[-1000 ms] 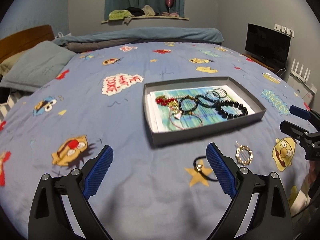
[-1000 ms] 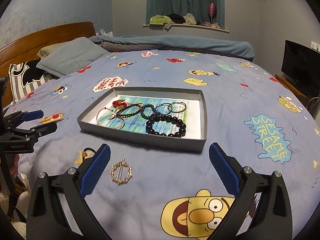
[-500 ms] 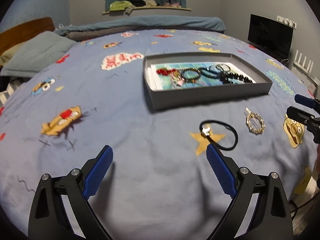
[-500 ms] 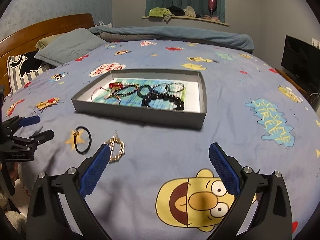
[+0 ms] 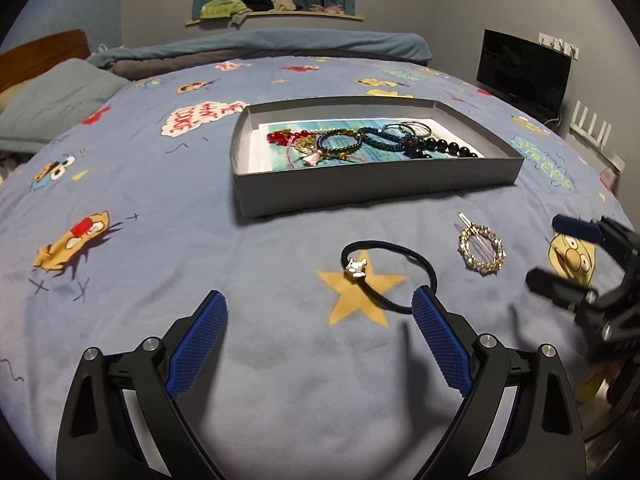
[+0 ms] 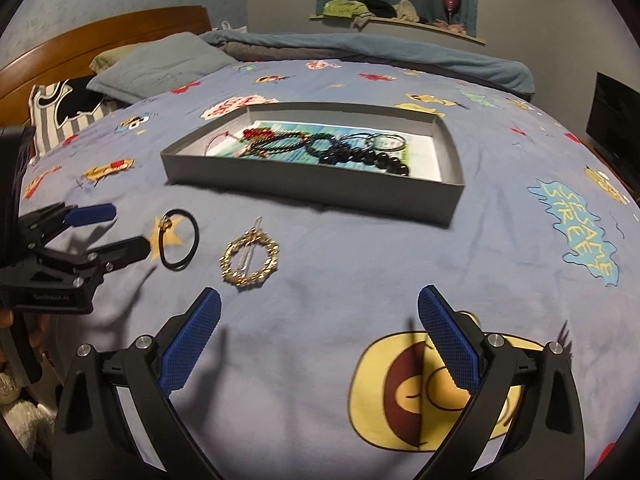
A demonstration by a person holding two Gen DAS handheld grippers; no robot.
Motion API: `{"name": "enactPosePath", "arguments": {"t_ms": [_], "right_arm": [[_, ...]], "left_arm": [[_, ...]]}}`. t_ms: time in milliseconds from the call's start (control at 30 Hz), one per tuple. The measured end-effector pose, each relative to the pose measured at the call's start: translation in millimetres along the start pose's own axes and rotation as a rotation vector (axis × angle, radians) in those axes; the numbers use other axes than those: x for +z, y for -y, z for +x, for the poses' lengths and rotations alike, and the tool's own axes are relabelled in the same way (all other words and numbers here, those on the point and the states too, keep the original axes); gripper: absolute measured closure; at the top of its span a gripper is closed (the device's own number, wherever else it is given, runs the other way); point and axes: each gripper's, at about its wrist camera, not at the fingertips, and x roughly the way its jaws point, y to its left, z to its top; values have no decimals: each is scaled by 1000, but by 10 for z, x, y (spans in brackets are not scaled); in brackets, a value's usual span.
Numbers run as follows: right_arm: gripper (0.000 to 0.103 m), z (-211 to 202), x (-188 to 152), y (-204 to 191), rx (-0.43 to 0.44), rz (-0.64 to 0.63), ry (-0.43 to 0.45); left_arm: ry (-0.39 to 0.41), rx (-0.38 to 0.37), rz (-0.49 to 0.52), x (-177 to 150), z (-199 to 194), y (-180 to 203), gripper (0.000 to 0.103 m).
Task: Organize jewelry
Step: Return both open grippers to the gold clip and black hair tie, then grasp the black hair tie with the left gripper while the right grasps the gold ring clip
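A grey shallow box (image 5: 376,184) (image 6: 312,182) on the blue bedspread holds several bracelets (image 5: 360,142) (image 6: 332,148). In front of it lie a black hair tie with a silver charm (image 5: 390,272) (image 6: 180,244) and a gold ring-shaped hair clip (image 5: 482,250) (image 6: 249,260). My left gripper (image 5: 319,318) is open and empty just short of the hair tie; its right fingertip (image 5: 424,300) is at the tie's near edge. My right gripper (image 6: 319,312) is open and empty, low over the bedspread, right of the clip. Each gripper shows in the other's view: the right one (image 5: 576,256), the left one (image 6: 108,232).
A grey pillow (image 5: 52,100) and wooden headboard (image 6: 100,40) are at the far left. A folded blue blanket (image 5: 260,46) lies across the far edge. A black monitor (image 5: 524,72) stands at the right. The bed's near edge is just behind the grippers.
Both grippers have dropped lower and closer to the bedspread. The left one has come up to the hair tie; the right one has moved nearer the gold clip. Both stayed open.
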Motion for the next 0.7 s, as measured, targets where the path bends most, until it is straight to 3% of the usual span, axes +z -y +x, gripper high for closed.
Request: {"name": "enactPosePath", "arguments": {"t_ms": [100, 433, 700], "right_arm": [[6, 40, -11, -63, 11, -19, 1], [7, 126, -18, -199, 3, -82, 18], [25, 181, 15, -306, 7, -129, 25]], "left_arm": [[6, 4, 16, 8, 18, 39, 12], [11, -20, 55, 30, 45, 102, 35], [6, -51, 73, 61, 99, 146, 53]]}}
